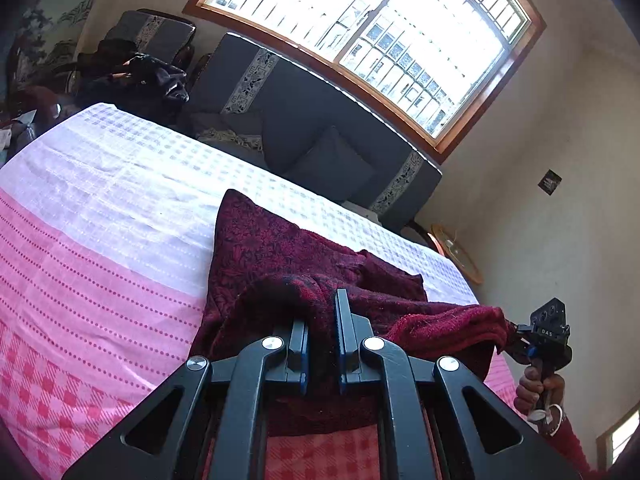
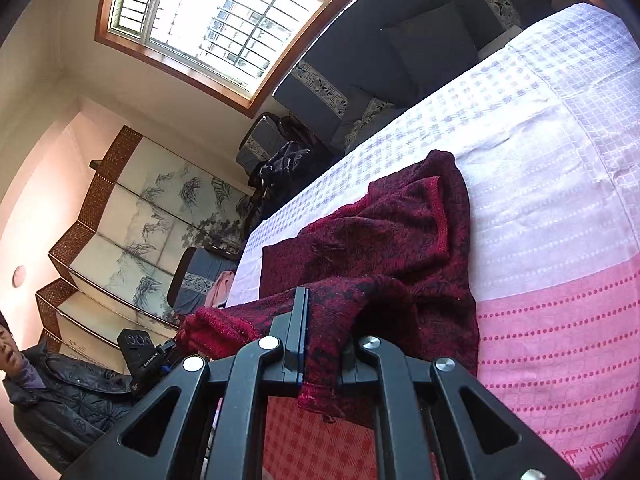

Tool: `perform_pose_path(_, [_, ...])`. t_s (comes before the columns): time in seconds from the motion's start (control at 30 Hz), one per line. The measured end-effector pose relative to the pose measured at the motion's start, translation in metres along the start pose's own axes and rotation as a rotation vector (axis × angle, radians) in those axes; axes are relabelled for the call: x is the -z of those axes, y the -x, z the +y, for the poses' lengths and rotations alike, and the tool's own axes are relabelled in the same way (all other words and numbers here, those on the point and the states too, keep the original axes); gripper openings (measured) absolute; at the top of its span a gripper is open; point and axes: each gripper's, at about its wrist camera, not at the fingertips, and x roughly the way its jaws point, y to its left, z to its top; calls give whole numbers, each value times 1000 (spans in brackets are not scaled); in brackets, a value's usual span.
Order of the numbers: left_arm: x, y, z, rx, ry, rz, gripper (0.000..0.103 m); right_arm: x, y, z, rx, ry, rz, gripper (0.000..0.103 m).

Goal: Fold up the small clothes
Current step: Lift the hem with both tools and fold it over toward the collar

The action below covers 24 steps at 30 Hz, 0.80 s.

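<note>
A dark red patterned knit garment (image 1: 276,252) lies partly on a bed with a pink and white cover (image 1: 100,216). My left gripper (image 1: 320,320) is shut on its near edge, with cloth draped over the fingers. My right gripper (image 1: 516,332) shows at the right of the left wrist view, shut on the other end of the same edge, held up off the bed. In the right wrist view the garment (image 2: 400,232) hangs from my right gripper (image 2: 324,320), and my left gripper (image 2: 168,354) holds the far end at lower left.
A dark sofa (image 1: 320,120) with cushions stands behind the bed under a large barred window (image 1: 360,32). Dark clothes are piled on a chair (image 1: 136,76) at the back left. A painted folding screen (image 2: 132,224) and the person (image 2: 52,396) stand at the left.
</note>
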Motion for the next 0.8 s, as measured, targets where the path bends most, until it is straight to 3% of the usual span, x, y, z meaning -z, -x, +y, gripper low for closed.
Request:
perform_pose_path(0.2, [-11, -32, 5, -56, -27, 9, 10, -19, -21, -13, 28, -31, 6, 9])
perform_pose_path(0.8, [-61, -104, 14, -109, -7, 34, 10, -64, -64, -45, 82, -115, -7, 9])
